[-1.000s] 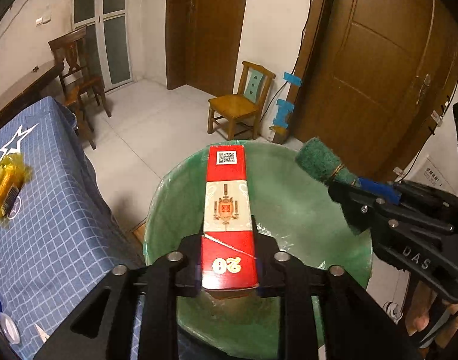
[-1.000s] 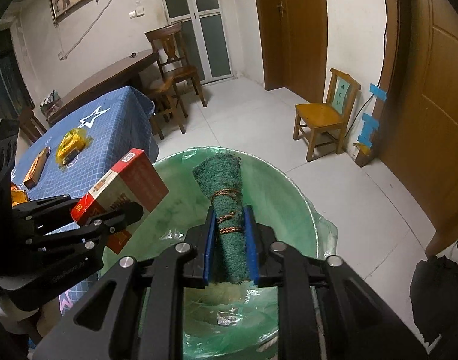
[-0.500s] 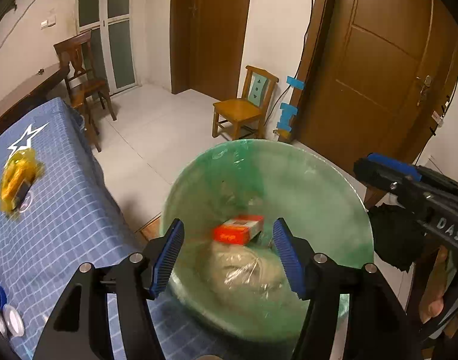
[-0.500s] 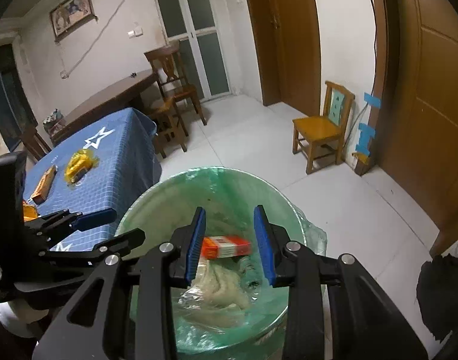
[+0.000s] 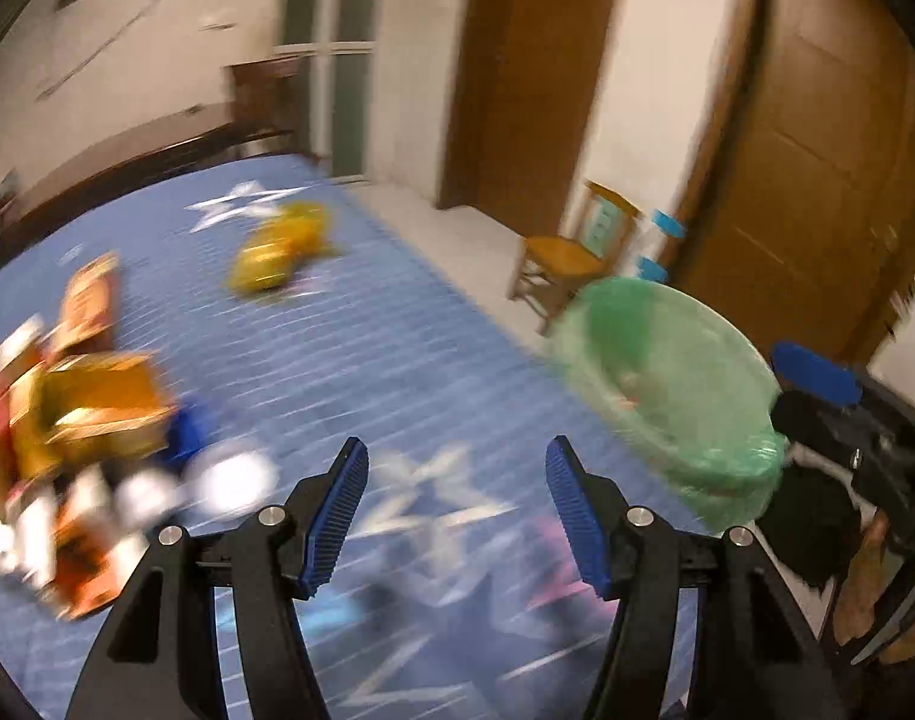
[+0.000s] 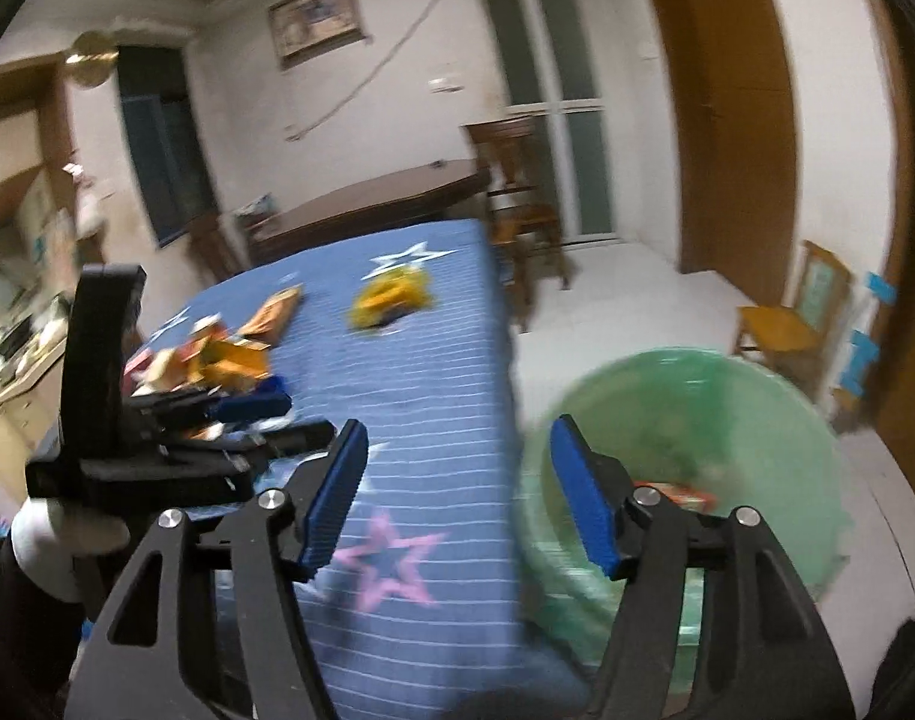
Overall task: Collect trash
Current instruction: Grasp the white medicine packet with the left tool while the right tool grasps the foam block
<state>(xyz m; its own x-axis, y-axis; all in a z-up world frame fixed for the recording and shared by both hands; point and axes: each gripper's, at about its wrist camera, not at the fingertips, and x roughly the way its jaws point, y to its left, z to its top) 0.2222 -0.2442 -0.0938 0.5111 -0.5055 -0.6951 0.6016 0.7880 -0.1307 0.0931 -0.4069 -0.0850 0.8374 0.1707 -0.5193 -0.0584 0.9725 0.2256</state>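
My left gripper (image 5: 457, 510) is open and empty above the blue striped tablecloth (image 5: 367, 348). My right gripper (image 6: 457, 492) is open and empty over the table's right edge. The green-lined trash bin (image 5: 673, 384) stands on the floor to the right of the table; in the right wrist view the bin (image 6: 757, 420) holds a red box (image 6: 679, 495). A blurred pile of orange and red packaging (image 5: 67, 420) lies at the left; a yellow wrapper (image 5: 283, 252) lies further back. The pile (image 6: 217, 354) and yellow wrapper (image 6: 391, 300) also show in the right wrist view.
A small wooden chair (image 5: 571, 264) stands by the brown doors (image 5: 817, 150). A dark wooden table (image 6: 367, 198) and chair (image 6: 517, 192) stand behind the blue table. White bottle caps (image 5: 229, 480) lie near the pile. Both views are motion-blurred.
Both grippers let go of the red box and the green scrubber into the bin, opened wide, and swung left from the bin toward the table.
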